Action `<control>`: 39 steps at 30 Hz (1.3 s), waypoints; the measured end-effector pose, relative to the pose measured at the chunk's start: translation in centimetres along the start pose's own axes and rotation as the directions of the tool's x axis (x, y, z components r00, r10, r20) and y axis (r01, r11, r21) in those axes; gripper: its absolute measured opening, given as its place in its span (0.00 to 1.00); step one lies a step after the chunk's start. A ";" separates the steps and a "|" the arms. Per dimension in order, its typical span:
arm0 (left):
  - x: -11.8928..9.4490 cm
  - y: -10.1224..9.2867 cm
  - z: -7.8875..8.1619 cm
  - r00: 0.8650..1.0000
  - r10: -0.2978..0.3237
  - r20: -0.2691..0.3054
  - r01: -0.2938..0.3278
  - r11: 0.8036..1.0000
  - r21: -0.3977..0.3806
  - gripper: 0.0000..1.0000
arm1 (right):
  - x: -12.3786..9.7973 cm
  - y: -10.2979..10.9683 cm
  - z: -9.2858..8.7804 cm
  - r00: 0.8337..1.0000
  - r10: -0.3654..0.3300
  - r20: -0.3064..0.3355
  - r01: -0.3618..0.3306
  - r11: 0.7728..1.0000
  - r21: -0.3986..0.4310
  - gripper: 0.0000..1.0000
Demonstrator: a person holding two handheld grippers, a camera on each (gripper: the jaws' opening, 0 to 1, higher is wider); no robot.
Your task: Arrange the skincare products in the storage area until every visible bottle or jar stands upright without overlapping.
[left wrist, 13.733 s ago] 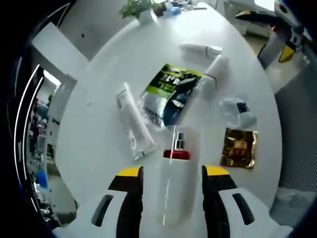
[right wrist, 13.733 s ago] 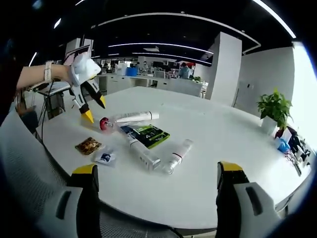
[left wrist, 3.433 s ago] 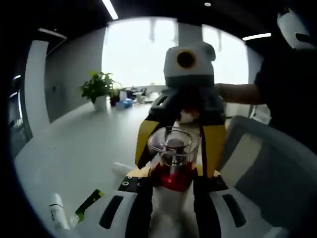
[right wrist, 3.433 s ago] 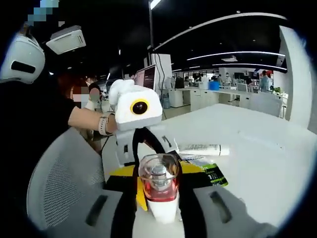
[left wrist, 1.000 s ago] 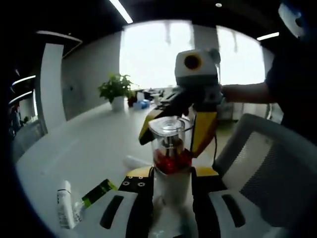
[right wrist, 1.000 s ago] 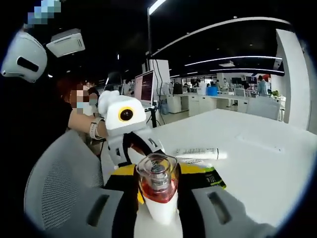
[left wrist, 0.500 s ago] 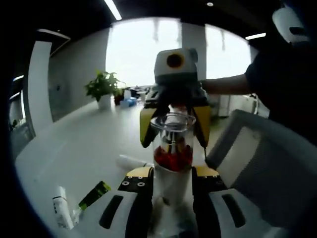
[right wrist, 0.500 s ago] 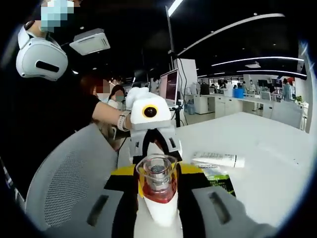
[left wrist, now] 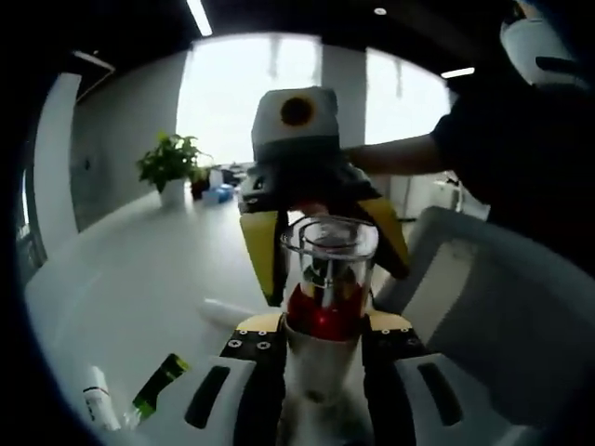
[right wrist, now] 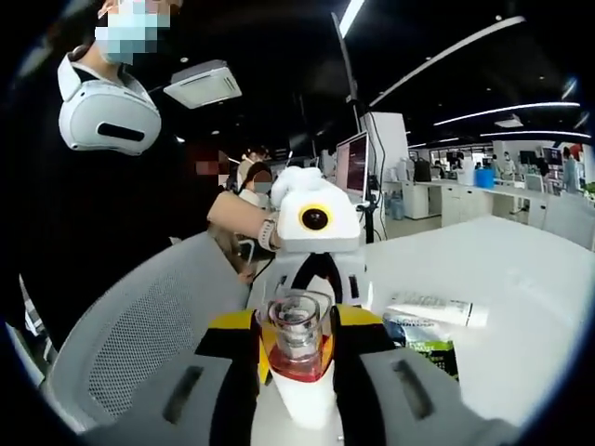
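A white bottle with a red collar and a clear cap stands upright between the jaws of my left gripper, which is shut on its body. Facing me in the left gripper view, my right gripper has its yellow jaws on either side of the cap. In the right gripper view the same bottle sits between the jaws of my right gripper, shut on it just below the red collar. My left gripper comes in from behind the bottle, held by a person's hand.
On the white table lie a white tube, a green sachet and another tube; a plant stands far back. The tube and sachet lie right of the bottle. A grey mesh chair is close by.
One second ago the right gripper stood a little to the right behind the bottle; now its jaws flank the cap squarely. Both views have shifted with the hands. The bottle stays held.
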State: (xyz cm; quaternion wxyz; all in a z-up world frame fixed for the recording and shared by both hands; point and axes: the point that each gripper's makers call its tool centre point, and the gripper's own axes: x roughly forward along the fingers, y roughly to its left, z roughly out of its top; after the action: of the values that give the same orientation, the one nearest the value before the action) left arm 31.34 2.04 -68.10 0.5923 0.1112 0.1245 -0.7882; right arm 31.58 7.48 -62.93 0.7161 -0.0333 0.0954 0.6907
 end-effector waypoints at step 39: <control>0.6 3.1 0.4 0.901 0.432 0.021 -0.429 0.899 -0.093 0.26 | -3.4 -3.7 -0.5 0.709 -0.698 -0.099 0.705 0.696 0.136 0.32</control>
State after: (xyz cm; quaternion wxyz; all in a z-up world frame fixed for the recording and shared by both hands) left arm 34.10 0.53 -68.09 0.7585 0.0943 0.1185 -0.6338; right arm 35.07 3.93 -63.13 0.9233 -0.0222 0.1460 0.3547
